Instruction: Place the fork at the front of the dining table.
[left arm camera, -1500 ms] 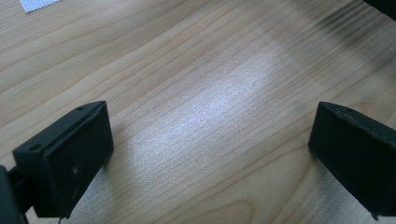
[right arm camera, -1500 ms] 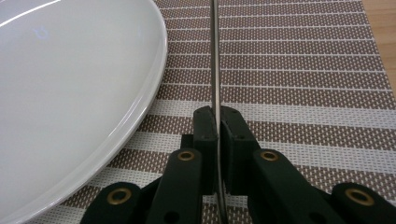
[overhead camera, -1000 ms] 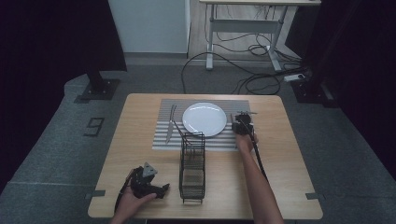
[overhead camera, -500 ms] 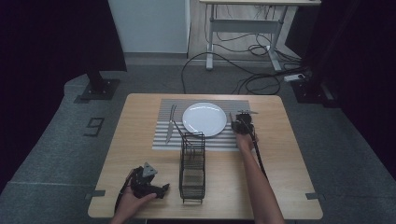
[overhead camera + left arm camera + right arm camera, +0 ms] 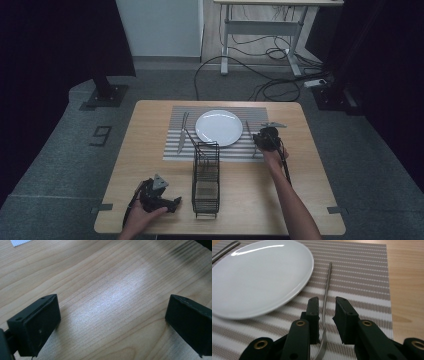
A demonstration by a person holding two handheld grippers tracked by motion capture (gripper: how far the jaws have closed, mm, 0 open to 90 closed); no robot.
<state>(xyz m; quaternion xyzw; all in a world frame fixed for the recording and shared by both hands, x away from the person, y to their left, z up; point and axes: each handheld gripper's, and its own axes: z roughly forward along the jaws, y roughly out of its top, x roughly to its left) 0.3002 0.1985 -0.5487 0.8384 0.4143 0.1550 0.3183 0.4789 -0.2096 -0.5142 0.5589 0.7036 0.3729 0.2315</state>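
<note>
While your table (image 5: 150,150) spreads out wide and wooden, the striped placemat (image 5: 175,150) sits toward twelve o'clock on it, and the white plate (image 5: 218,127) rests at the mat's centre. Just toward six o'clock of the plate stands the black wire rack (image 5: 206,178), upright, running down toward you. Two utensils (image 5: 183,132) lie on the mat at the plate's nine o'clock side; I cannot tell which pieces they are.

Your right gripper (image 5: 326,307) is down at the plate's three o'clock, and its jaws stand narrow, one on each side of the slim metal handle (image 5: 327,287) lying on the mat. They straddle it with a sliver of gap showing on each side, so I judge this a grasp about to close, not yet a hold. The handle lies just beside the plate's rim, apart from it.

Your left gripper (image 5: 159,196) rests at seven o'clock near the table's edge, jaws wide, nothing but bare wood between them.

Watch the risks: the handle is thin and flat on the mat, so the jaws could close over it and slip off. Pinch the mat's weave too and you drag the mat, and the plate rides with it.
</note>
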